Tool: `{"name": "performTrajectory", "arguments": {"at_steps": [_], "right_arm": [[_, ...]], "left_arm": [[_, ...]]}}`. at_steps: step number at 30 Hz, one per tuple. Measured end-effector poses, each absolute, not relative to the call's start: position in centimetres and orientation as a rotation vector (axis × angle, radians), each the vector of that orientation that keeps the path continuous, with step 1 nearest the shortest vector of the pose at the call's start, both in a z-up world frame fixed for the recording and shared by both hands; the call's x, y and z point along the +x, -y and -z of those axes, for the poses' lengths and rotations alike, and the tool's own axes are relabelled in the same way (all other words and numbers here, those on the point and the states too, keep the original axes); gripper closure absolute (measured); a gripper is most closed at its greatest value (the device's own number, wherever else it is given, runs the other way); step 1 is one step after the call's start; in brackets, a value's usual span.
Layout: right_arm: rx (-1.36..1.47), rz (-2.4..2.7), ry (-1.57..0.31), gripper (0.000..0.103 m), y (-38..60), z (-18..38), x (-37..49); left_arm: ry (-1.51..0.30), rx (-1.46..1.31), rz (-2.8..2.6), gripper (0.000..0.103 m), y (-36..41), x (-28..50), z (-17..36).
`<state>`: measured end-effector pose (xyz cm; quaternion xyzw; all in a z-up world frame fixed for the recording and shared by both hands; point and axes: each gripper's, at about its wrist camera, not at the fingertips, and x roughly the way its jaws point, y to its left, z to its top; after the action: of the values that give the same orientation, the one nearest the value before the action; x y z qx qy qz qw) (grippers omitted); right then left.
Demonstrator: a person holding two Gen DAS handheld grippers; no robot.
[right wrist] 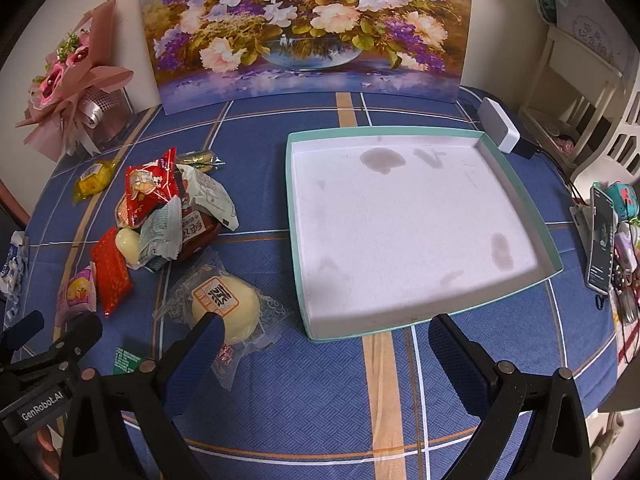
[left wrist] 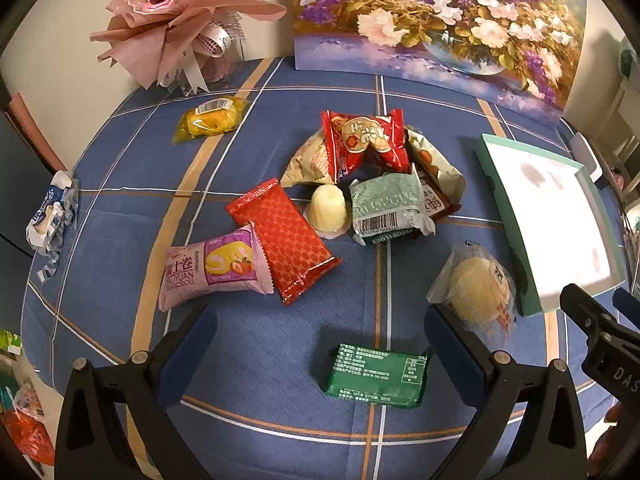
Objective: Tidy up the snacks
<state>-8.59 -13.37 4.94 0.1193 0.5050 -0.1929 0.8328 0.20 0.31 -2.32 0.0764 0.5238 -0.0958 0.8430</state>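
Note:
Snacks lie on a blue checked tablecloth. In the left wrist view my left gripper (left wrist: 320,332) is open above a green packet (left wrist: 376,376). Beyond it lie a pink roll-cake pack (left wrist: 212,270), a red pack (left wrist: 284,240), a jelly cup (left wrist: 328,208) and a heap of wrappers (left wrist: 372,160). A clear-wrapped yellow bun (left wrist: 476,288) lies by the left gripper's right finger. A teal-rimmed shallow box (right wrist: 416,224) sits empty in the right wrist view. My right gripper (right wrist: 324,340) is open before its near rim, its left finger over the bun (right wrist: 226,304).
A flower painting (right wrist: 304,28) leans on the wall at the back, a pink bouquet (left wrist: 180,16) at back left. A yellow snack (left wrist: 208,120) and a crumpled blue-white wrapper (left wrist: 52,216) lie far left. A phone (right wrist: 602,248) and trinkets crowd the right table edge.

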Motion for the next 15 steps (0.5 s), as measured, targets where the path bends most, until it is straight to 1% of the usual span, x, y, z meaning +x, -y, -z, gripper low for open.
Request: {"name": "performTrajectory", "arguments": {"at_steps": [9,15], "right_arm": [[0.298,0.360,-1.088,0.000,13.5,-4.6,-8.2],[0.366,0.292,-1.126,0.000,13.4,-3.7,-7.0]], "left_arm": [[-1.144,0.167,0.211,0.000,-0.5,0.2,2.2],[-1.239,0.193,0.235,0.000,0.2,0.2,4.5]]}}
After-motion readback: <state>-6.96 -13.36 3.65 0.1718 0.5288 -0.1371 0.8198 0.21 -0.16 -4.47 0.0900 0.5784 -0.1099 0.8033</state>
